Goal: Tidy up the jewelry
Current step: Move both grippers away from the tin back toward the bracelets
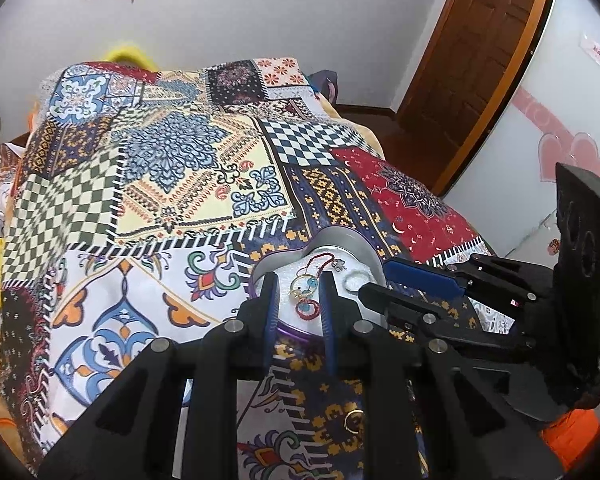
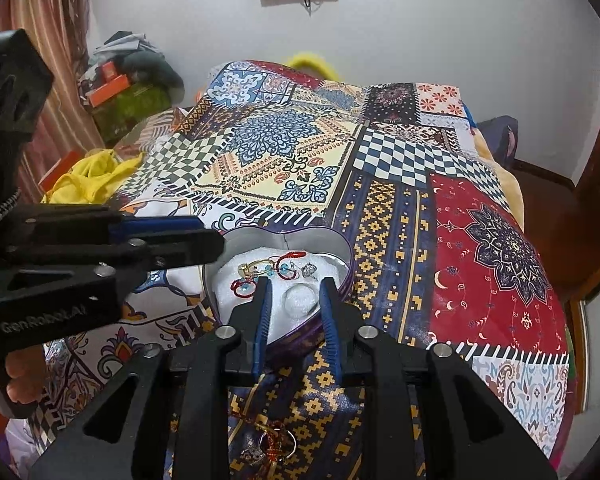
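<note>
A heart-shaped metal tin [image 1: 342, 237] [image 2: 332, 240] with a white foam lining lies on the patterned bedspread. Inside it are red-thread and gold hoop earrings [image 1: 306, 286] [image 2: 260, 270], a small silver piece [image 1: 339, 266] [image 2: 309, 270] and a pale ring shape [image 1: 356, 280] [image 2: 300, 300]. My left gripper [image 1: 298, 282] [image 2: 211, 234] hovers over the tin's near-left side, jaws slightly apart with nothing clamped. My right gripper [image 2: 297, 285] [image 1: 376, 280] hangs over the tin's near edge, above the ring shape, jaws apart and gripping nothing.
More loose jewelry lies on the bedspread close to me: a gold ring [image 1: 354, 420] and a small tangle of pieces [image 2: 272, 446]. Yellow cloth [image 2: 88, 180] and piled boxes [image 2: 116, 92] sit at the bed's far left. A wooden door [image 1: 480, 60] stands at the right.
</note>
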Action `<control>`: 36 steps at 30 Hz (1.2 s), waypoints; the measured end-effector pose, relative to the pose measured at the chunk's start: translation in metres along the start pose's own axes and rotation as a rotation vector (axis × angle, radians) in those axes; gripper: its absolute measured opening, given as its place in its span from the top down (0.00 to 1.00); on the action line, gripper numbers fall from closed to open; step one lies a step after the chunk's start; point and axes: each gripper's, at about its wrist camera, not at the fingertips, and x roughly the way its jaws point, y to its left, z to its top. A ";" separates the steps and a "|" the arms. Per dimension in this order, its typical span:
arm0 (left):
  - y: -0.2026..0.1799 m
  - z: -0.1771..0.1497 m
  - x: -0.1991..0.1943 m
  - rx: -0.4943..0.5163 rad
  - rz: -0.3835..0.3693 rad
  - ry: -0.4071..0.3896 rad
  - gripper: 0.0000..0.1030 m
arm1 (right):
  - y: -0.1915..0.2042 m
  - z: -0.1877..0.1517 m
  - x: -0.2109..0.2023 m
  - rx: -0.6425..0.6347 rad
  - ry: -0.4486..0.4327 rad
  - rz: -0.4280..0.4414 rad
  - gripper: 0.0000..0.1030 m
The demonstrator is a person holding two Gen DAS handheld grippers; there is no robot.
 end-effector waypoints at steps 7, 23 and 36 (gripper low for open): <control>-0.003 -0.003 -0.021 0.011 0.028 -0.035 0.81 | 0.000 0.001 -0.012 0.011 -0.013 -0.017 0.74; -0.027 -0.024 -0.077 0.068 0.068 -0.107 0.66 | 0.006 -0.007 -0.080 0.037 -0.129 -0.083 0.72; -0.035 -0.061 -0.089 0.104 0.102 -0.069 0.65 | 0.003 -0.039 -0.107 0.078 -0.148 -0.153 0.66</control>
